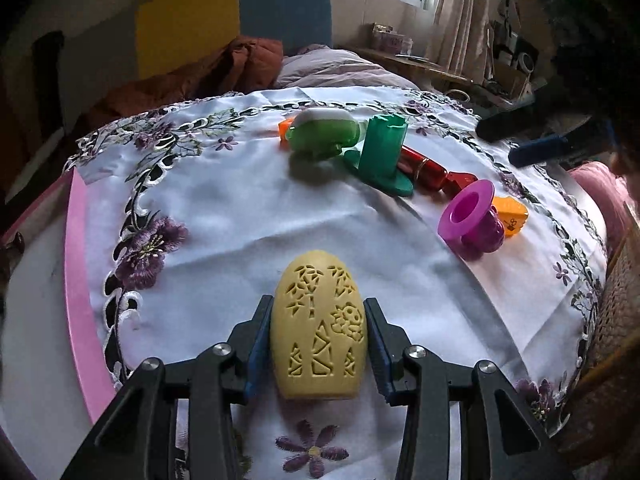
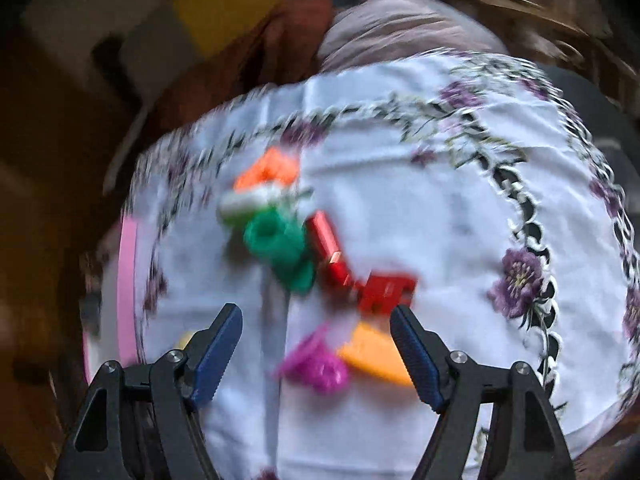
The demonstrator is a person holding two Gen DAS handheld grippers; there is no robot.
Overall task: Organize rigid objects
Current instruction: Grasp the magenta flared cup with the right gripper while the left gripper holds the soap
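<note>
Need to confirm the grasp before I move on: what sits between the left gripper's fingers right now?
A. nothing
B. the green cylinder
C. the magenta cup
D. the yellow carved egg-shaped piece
D: in the left wrist view the yellow carved egg-shaped piece sits clamped between the left gripper fingers, above the white embroidered tablecloth.

Left gripper (image 1: 318,338) angled downward, its blue-padded fingers (image 1: 259,344) pressed against both flanks of a pale yellow egg-shaped carved ornament (image 1: 318,326). Right gripper (image 2: 316,344) also pitched down, fingers (image 2: 218,354) spread wide, gripping nothing; view motion-blurred.
</note>
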